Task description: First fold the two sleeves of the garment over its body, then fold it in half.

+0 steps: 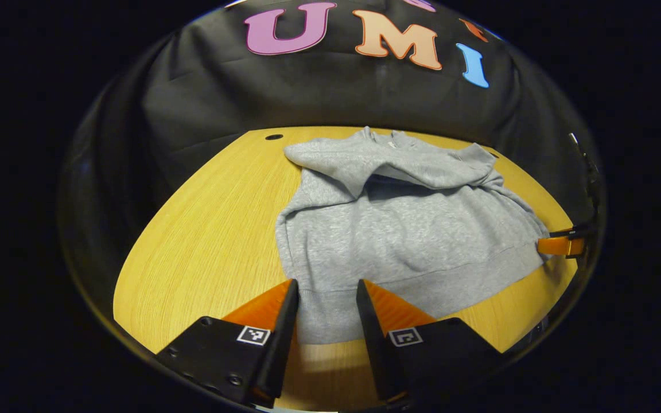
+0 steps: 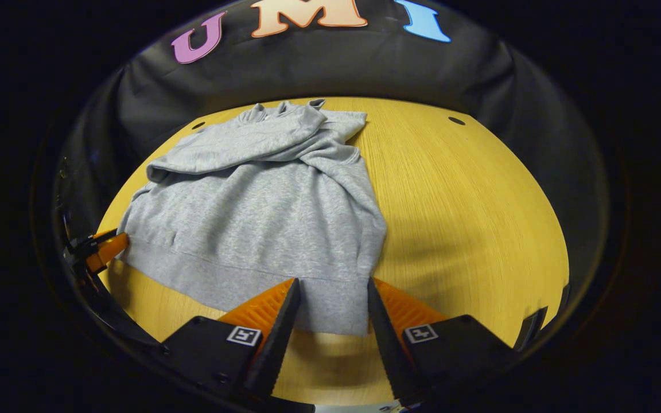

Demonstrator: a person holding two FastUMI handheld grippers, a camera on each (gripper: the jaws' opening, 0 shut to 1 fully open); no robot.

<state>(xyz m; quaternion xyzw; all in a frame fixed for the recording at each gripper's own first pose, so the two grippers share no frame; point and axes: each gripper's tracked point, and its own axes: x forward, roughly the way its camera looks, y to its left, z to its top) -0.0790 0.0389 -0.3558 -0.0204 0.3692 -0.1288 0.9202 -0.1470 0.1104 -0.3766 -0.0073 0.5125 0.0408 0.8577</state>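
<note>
Garment: grey sweatshirt (image 1: 399, 229), lying flat on the wooden tabletop (image 1: 210, 241), neck toward the booth's black back wall (image 1: 319, 92), hem toward the near edge.
Sleeves: both lie folded across the chest of the sweatshirt, one over the other, in a bunched band just below the neck; in the right gripper view the band (image 2: 261, 146) crosses the upper body from side to side.
Hem: ribbed band runs along the near side of the sweatshirt, flat on the wood, not lifted.
Left tongs (image 1: 327, 289): parted, poised at the sweatshirt's near left hem corner; the corner of the hem shows in the gap between the two fingers, which do not press on the cloth. Whether the tips touch the fabric cannot be told.
Right tongs (image 2: 333, 287): parted likewise, at the sweatshirt's near right hem corner; the hem corner lies between the fingers, unpinched.
Far glimpses: in the left gripper view the right tongs show small at the sweatshirt's right hem corner; in the right gripper view the left tongs show at the left hem corner.
Tabletop: light wood grain, with a small dark hole (image 2: 455, 121) beyond the sweatshirt's right shoulder and another (image 1: 273, 137) beyond its left shoulder.
</note>
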